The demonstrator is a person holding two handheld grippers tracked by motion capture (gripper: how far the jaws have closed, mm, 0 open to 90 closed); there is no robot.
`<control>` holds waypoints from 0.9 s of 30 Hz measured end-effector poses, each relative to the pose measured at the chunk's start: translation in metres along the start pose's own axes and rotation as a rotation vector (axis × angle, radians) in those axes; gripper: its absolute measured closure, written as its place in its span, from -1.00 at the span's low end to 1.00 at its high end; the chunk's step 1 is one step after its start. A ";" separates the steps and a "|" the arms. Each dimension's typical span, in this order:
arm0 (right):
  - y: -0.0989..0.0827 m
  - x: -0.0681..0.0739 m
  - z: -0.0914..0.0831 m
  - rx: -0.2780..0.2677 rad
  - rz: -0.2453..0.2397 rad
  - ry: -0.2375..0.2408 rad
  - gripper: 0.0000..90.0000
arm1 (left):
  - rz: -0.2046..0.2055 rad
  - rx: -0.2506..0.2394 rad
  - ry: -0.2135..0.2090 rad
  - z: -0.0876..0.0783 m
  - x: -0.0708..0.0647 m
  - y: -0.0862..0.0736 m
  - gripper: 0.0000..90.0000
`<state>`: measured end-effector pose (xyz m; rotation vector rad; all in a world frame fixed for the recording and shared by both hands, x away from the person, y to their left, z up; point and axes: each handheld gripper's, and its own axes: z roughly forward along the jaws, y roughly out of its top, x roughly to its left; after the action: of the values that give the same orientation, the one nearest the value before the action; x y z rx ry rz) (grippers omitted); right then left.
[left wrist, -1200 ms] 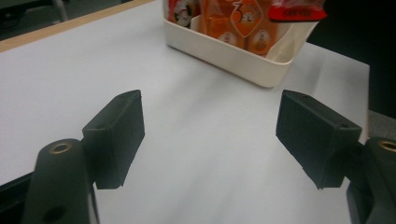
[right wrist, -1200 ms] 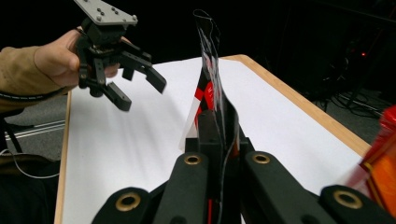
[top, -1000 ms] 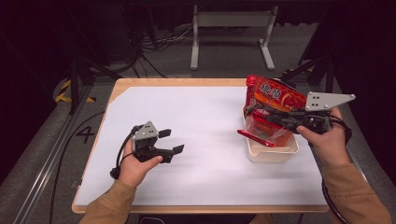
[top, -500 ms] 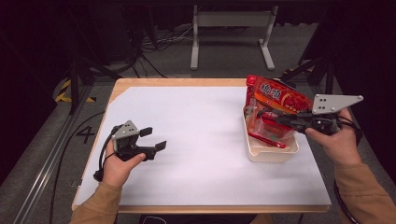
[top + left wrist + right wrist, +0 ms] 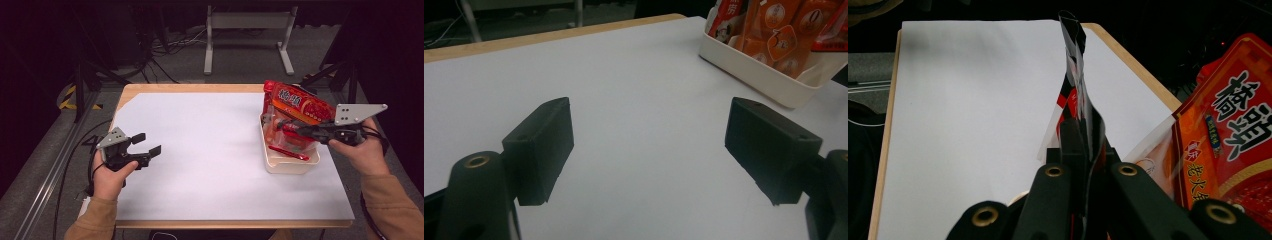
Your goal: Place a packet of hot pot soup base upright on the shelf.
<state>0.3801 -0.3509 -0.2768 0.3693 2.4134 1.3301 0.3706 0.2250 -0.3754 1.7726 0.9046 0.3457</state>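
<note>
Looking down from the high view, the right gripper (image 5: 287, 125) pinches a red packet (image 5: 292, 134) over the cream bin (image 5: 290, 165) by the table's (image 5: 210, 165) right edge while the left gripper (image 5: 147, 145) hovers wide-fingered near the left edge; the left gripper view shows its fingers (image 5: 541, 150) spread over bare table; the right gripper view shows fingers (image 5: 1073, 150) clamped on the packet's edge.

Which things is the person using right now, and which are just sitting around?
In use:
- right gripper, shut on a thin packet
- cream tray
- big red pouch

Not in use:
- left gripper, open, holding nothing
- white table sheet
- metal stand on the floor behind
</note>
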 end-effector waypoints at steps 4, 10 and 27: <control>-0.003 0.000 0.004 0.011 -0.008 0.027 1.00 | -0.007 -0.005 0.007 -0.004 0.003 -0.001 -0.54; -0.006 0.001 0.007 0.028 -0.013 0.056 1.00 | -0.019 -0.005 0.007 -0.005 0.005 -0.003 -0.54; -0.015 0.002 0.011 0.089 0.033 0.134 0.99 | -0.032 -0.001 0.000 -0.004 0.006 -0.004 -0.55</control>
<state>0.3820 -0.3494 -0.2960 0.3558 2.5945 1.3025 0.3705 0.2320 -0.3790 1.7559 0.9312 0.3252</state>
